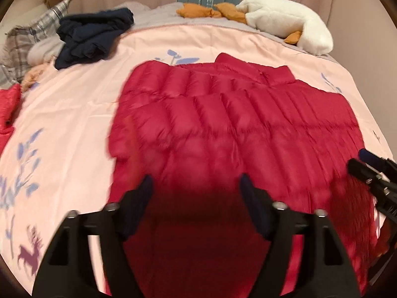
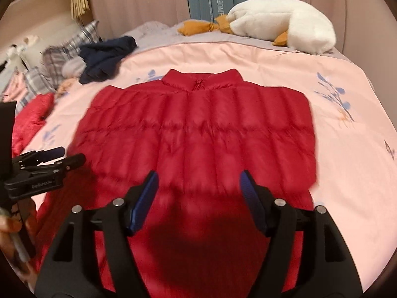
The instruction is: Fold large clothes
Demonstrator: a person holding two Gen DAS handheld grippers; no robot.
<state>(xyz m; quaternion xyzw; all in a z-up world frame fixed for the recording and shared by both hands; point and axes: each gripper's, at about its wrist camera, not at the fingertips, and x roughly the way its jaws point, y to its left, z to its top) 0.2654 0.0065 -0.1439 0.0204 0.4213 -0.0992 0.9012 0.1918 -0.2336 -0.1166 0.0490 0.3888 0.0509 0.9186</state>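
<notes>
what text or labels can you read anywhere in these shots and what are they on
"HOME": printed vertically on the grey-blue panel behind the bed, right wrist view.
"...ANEL": a partial word above it on the same panel, cut off by the frame edge.
"GenRobot.AI": on the black body of the left gripper, small and soft, so only roughly legible.
The red puffer jacket shows no readable label.

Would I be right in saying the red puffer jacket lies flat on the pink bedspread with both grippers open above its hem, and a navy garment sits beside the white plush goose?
Not quite: the navy garment lies at the far left by the plaid pillow, well apart from the goose, as the right wrist view shows. The jacket, bedspread and the open left gripper and right gripper are as you say.
</notes>
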